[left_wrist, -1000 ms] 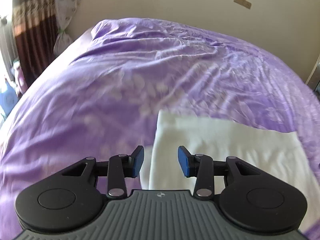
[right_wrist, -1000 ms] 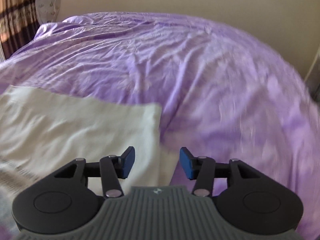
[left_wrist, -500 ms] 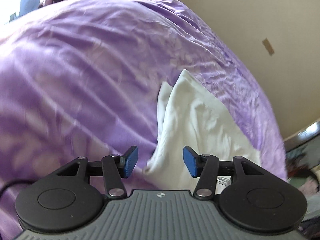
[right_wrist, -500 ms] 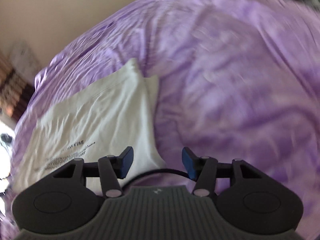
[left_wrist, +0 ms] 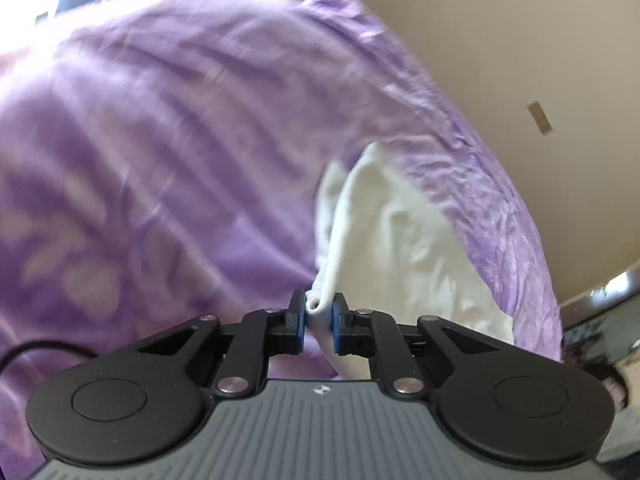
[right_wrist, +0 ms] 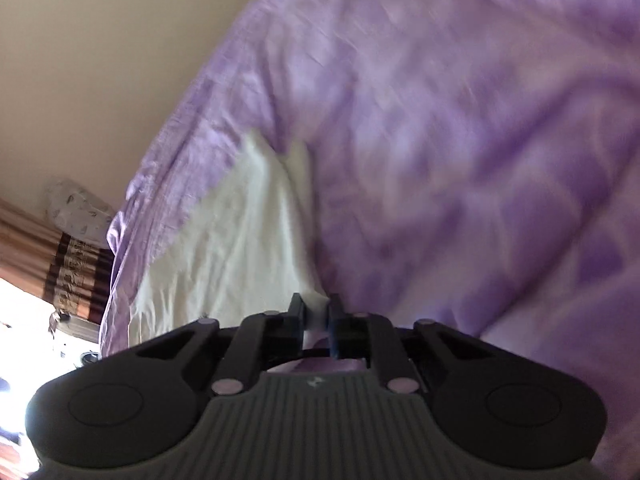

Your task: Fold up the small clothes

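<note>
Half a second ago our fingers stood wide apart on both sides; now both pairs have closed onto the white garment (left_wrist: 404, 240). In the left wrist view the left gripper (left_wrist: 319, 317) has pinched a rolled hem corner at lower centre of the frame, the blue pads nearly together with a small fold of cloth between them. In the right wrist view the right gripper (right_wrist: 316, 317) has likewise closed on the near edge of the white garment (right_wrist: 240, 248) at lower centre, with a strip of fabric caught between the fingers. The cloth itself lies on the purple bedspread (left_wrist: 160, 152), running from our fingers up toward mid-frame in both views, and it looks tented and drawn up into ridges toward each grip rather than flat as it lay before. We judge this to mean the grasp is made on two corners of one side and the fold can begin: the next move would be to lift and carry that edge across to the far one. Both grippers are rolled steeply, so the bed tilts in frame, the left one showing the beige wall (left_wrist: 520, 60) at upper right, the right one showing it at upper left with a curtain (right_wrist: 60, 264) at the left edge. Blur hides whether the grip is deep enough to hold.
</note>
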{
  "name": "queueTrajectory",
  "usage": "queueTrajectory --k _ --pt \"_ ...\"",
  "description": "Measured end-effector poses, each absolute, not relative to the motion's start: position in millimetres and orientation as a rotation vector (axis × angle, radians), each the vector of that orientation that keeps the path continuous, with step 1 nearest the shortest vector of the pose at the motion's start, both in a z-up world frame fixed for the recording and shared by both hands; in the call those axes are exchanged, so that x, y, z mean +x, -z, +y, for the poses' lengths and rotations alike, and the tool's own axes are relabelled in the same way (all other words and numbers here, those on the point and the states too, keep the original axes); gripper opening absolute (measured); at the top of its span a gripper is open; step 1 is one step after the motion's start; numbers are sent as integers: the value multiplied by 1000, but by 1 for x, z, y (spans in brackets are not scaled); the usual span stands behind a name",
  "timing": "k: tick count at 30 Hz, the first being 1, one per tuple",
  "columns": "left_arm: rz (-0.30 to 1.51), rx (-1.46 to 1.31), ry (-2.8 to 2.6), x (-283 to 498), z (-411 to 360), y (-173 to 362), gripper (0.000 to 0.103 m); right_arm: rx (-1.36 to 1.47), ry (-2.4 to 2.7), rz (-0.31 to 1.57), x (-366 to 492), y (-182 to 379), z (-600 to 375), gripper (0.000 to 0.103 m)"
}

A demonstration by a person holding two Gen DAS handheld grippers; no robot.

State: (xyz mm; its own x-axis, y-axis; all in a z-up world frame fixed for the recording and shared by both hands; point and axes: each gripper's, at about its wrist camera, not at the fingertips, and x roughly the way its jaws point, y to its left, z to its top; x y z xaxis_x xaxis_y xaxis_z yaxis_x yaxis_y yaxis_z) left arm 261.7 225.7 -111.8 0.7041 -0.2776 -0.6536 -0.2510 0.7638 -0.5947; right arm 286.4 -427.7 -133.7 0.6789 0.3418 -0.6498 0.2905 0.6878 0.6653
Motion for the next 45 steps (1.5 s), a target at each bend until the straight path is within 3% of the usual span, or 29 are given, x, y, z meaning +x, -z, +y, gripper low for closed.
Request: queueTrajectory --k 4,9,15,19,21,23,24,27,30,33,36,40,45 --pt "852 -545 -35 263 208 107 12 645 -46 816 287 101 -410 3" --pt "912 -485 -71 263 207 139 12 610 51 984 288 145 -416 2" --pt "917 -391 -83 262 196 144 13 599 77 1006 287 157 -419 0" --pt "912 -379 -96 257 200 134 24 552 104 976 283 153 -414 4" --pt "911 -351 -141 252 200 125 27 522 176 944 274 146 -416 1" --pt "899 -285 -203 248 192 113 26 453 250 908 268 135 -413 3" --pt "878 -241 -219 246 186 107 26 418 260 888 265 129 -410 11" --pt "804 -180 -199 239 162 85 26 290 202 821 264 108 -388 12" --pt "786 -184 -94 240 135 74 26 210 69 781 265 92 -355 24" --pt "785 -132 -20 245 99 78 26 190 -55 771 270 88 -321 28" --pt "803 -82 -2 251 77 98 26 83 -119 760 273 95 -287 40" --pt "918 -53 -22 254 75 129 26 -34 -107 868 285 120 -268 43" --pt "963 5 -18 251 68 125 26 -44 -110 968 284 137 -270 44"
